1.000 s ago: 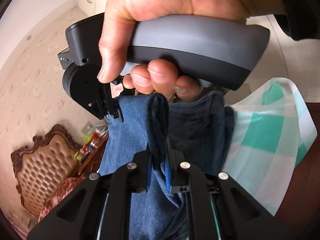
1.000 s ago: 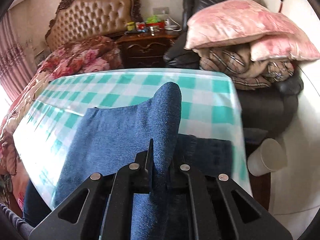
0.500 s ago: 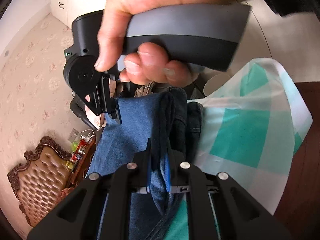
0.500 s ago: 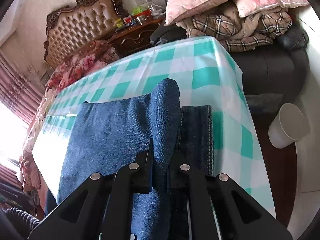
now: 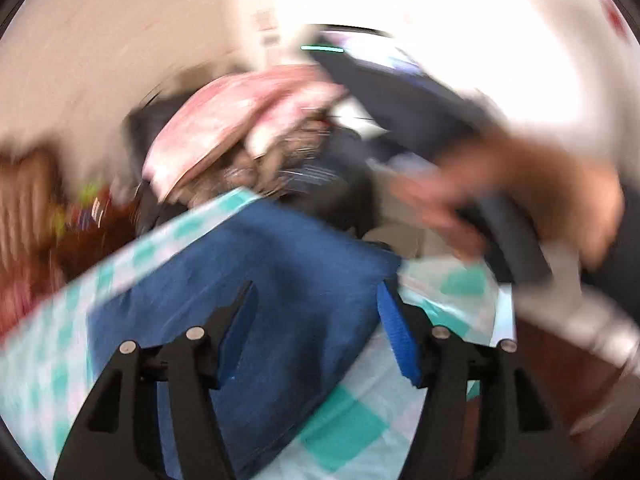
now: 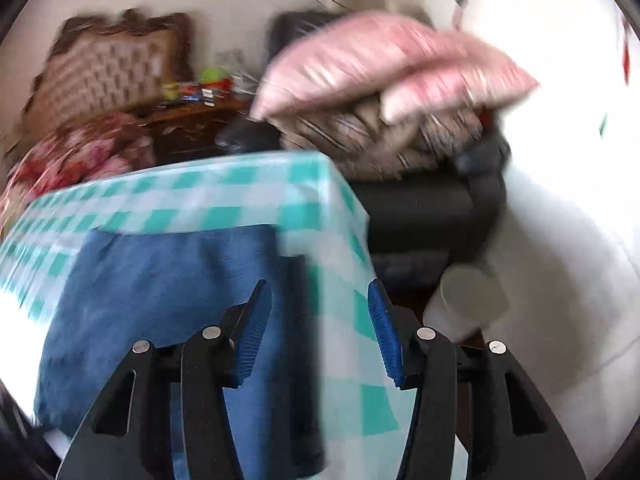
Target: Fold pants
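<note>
A: Denim, blue folded pants, lying flat on the green-and-white checked tablecloth, near its right edge.

B: Grippers?

A: Left gripper jaws wide apart, empty. Right gripper same. Both views blurred.

B: Step?

A: Looks like a fold just released. Next likely needs regrasping an edge for another fold, or smoothing.

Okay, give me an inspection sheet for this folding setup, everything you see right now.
Surface: table under a green-and-white checked tablecloth; frames motion-blurred.
Job's things: blue denim pants lying folded on the cloth, near its right edge.
Clutter: white cup on the floor beside the table.
Grippers: left hand-held gripper open over the pants; right hand-held gripper open, empty.
Cables: nothing seen.
Surroundings: pink pillows on plaid bedding atop a dark armchair; tufted headboard; wooden nightstand with small items.
</note>
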The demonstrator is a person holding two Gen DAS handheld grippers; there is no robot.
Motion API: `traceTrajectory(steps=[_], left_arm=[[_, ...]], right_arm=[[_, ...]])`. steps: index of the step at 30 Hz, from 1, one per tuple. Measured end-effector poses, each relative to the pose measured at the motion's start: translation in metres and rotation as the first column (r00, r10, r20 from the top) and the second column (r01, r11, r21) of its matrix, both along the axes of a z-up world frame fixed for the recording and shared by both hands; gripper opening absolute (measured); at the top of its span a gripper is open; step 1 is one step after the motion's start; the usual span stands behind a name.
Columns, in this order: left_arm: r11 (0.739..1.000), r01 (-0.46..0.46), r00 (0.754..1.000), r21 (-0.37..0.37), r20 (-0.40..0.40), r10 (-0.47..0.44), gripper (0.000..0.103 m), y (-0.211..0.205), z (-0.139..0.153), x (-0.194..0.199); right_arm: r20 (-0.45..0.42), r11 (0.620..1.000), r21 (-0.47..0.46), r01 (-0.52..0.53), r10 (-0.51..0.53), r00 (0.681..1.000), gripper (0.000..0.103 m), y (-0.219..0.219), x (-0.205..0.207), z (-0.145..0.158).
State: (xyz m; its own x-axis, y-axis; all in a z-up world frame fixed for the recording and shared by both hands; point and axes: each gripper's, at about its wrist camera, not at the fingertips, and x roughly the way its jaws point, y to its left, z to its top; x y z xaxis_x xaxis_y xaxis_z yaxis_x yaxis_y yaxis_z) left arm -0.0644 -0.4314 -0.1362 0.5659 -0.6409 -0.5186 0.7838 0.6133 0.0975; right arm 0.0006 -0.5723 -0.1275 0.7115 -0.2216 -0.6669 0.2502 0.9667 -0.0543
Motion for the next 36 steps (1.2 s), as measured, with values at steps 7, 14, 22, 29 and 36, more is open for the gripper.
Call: traceTrajectory(steps=[7, 14, 22, 29, 36], left_arm=[[0.976, -0.218, 0.959, 0.015, -0.185, 0.217, 0.061, 0.083, -0.001, 0.064], [0.978, -0.206, 0.938, 0.04, -0.278, 0.209, 0.098, 0.119, 0.013, 0.063], [0.981, -0.193, 0.909, 0.014, -0.373, 0.184, 0.101, 0.12, 0.033, 0.046], [0.972, -0.233, 0.893, 0.042, -0.387, 0.231, 0.101, 0.123, 0.042, 0.045], [0.973, -0.229, 0.89, 0.037, -0.396, 0.225, 0.101, 0.125, 0.045, 0.043]], right_arm=[[-0.149, 0.989, -0.142, 0.034, -0.055, 0.987, 0.047, 0.017, 0.003, -0.045], [-0.067, 0.978, -0.062, 0.2, -0.204, 0.977, 0.061, 0.04, -0.045, -0.002], [-0.063, 0.95, -0.027, 0.311, -0.312, 0.948, 0.075, 0.085, -0.087, 0.024], [-0.065, 0.944, -0.005, 0.331, -0.331, 0.941, 0.077, 0.097, -0.1, 0.033], [-0.064, 0.942, -0.002, 0.334, -0.334, 0.94, 0.077, 0.099, -0.101, 0.034]])
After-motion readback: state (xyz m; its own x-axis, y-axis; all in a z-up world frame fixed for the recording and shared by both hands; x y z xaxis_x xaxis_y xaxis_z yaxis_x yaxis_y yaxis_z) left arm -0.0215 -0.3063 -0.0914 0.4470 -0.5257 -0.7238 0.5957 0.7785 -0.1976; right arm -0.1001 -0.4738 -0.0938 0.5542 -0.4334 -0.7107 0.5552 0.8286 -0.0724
